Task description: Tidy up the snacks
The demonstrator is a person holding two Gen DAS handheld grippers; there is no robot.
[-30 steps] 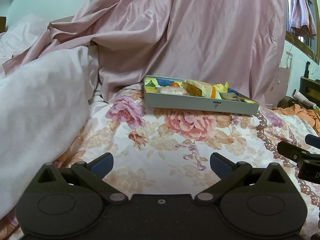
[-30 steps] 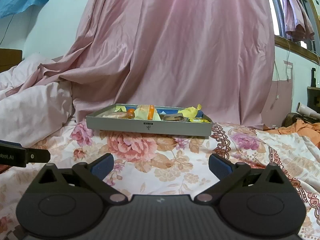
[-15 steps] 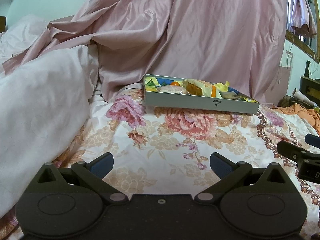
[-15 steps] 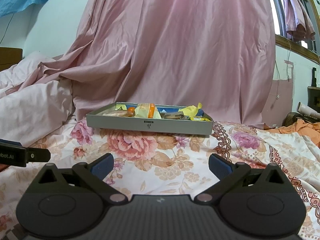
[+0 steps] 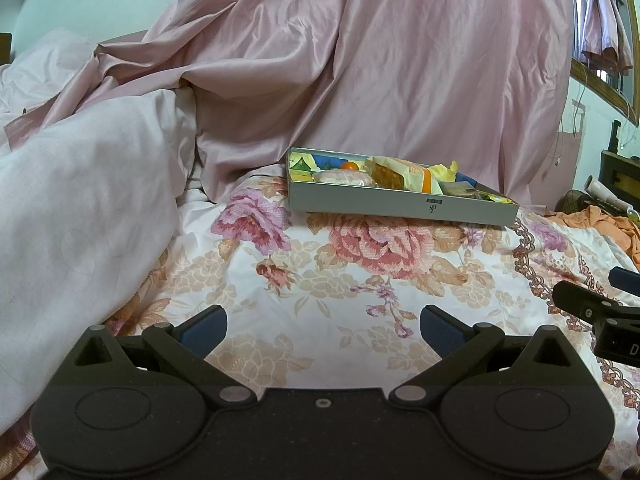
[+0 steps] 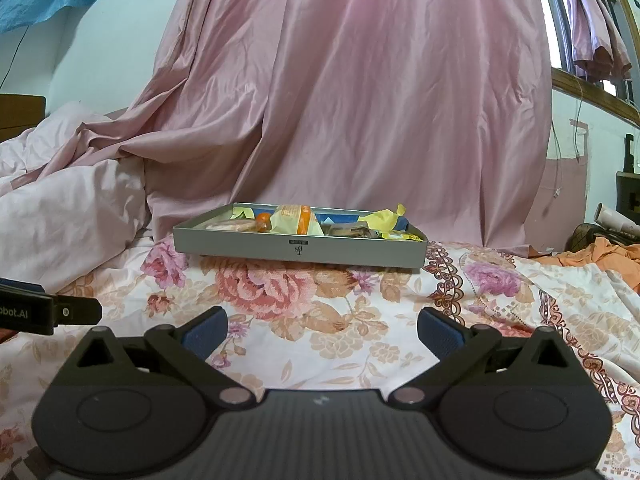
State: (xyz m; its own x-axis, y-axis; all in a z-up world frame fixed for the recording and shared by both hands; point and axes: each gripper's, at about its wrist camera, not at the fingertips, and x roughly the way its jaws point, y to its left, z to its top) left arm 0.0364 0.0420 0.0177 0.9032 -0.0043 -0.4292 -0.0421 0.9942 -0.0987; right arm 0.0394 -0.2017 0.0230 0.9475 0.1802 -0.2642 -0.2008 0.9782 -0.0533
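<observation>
Both sets of fingers spread wide, nothing held: left gripper (image 5: 323, 324) and right gripper (image 6: 322, 326) low over floral bedsheet (image 6: 360, 344). Grey tray (image 6: 300, 246) of snacks (image 6: 296, 220) sits well ahead, near pink curtain (image 6: 360, 80). Risk: soft bedding gives, so pushing tray edge could tip it and spill wrappers.

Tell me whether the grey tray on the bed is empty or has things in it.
It has things in it. The grey tray holds wrapped snacks showing above its rim: yellow and orange packets. How many cannot be told from this low angle.
</observation>
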